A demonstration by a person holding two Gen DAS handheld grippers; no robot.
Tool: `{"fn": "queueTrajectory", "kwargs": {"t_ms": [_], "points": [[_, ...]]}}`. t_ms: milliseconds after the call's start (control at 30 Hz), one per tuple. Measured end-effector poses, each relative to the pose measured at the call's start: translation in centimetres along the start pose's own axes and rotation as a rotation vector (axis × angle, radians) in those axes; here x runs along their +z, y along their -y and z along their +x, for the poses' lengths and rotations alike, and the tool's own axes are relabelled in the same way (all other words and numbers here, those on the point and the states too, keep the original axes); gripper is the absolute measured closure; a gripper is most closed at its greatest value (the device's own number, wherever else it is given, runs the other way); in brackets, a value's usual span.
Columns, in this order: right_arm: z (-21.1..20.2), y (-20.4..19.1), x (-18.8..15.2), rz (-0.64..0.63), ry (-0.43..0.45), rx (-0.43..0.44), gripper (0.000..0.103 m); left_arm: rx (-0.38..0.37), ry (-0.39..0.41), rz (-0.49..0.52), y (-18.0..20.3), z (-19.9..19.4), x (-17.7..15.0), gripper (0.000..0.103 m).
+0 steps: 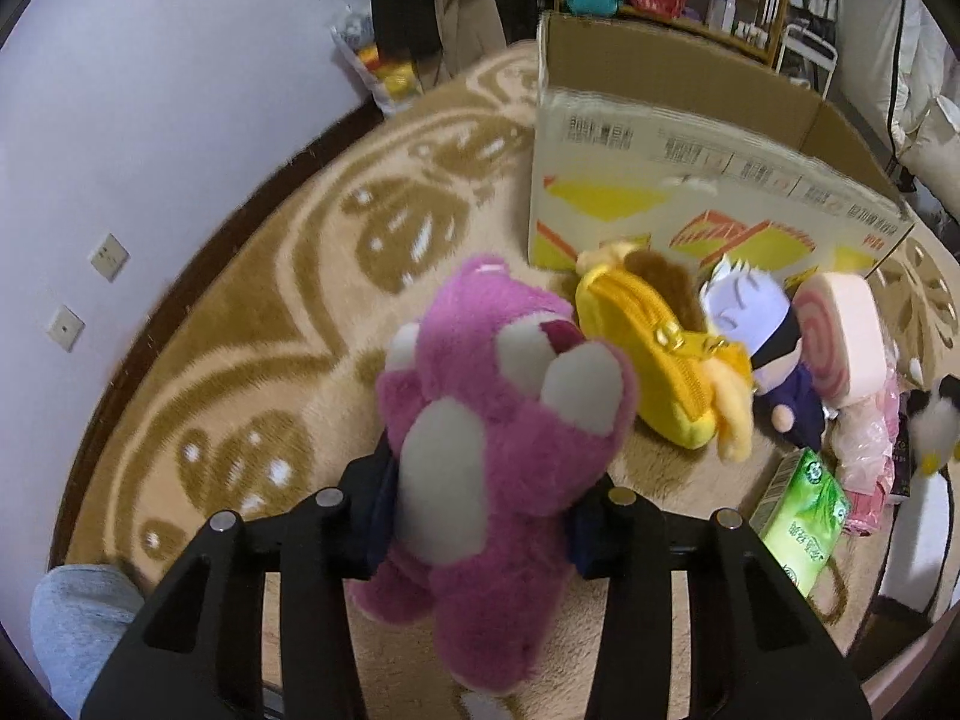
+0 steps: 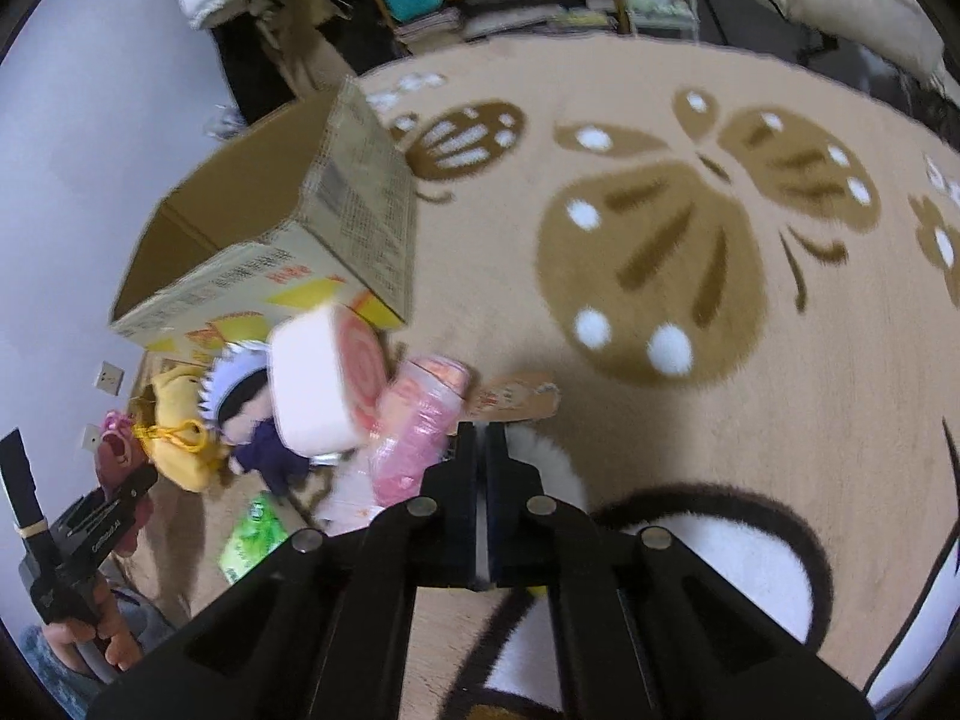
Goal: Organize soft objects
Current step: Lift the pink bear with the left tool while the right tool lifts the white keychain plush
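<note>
Gaping cardboard box (image 1: 690,180), nothing visible inside; left hand-held gripper (image 1: 480,516) clamping pink bear (image 1: 498,420).

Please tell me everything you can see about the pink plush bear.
The pink plush bear is fuzzy magenta with off-white paw pads and muzzle. The left gripper is shut on its body, the pads pressing its sides, and holds it above the rug. Its legs hang toward the camera.
</note>
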State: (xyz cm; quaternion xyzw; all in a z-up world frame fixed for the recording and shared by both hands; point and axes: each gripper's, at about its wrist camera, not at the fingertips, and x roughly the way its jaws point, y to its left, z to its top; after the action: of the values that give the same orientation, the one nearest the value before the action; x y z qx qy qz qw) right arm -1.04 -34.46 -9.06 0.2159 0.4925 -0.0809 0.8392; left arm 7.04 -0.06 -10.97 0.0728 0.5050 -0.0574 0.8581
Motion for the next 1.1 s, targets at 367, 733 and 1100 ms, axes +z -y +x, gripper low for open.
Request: {"fn": "queueTrajectory", "kwargs": {"t_ms": [367, 733, 1100], "points": [[-4.1, -2.9, 0.0, -0.127, 0.208, 0.043, 0.1, 0.024, 0.191, -0.032, -0.6, -4.7, 0.2, 0.06], [-8.4, -5.3, 0.4, -0.194, 0.389, 0.095, 0.1, 0.034, 0.382, 0.004, 0.1, -9.2, 0.3, 0.06], [-10.1, -8.7, 2.6, -0.275, 0.485, 0.099, 0.1, 0.021, 0.526, 0.054, 2.3, -12.5, 3.1, 0.06]]}}
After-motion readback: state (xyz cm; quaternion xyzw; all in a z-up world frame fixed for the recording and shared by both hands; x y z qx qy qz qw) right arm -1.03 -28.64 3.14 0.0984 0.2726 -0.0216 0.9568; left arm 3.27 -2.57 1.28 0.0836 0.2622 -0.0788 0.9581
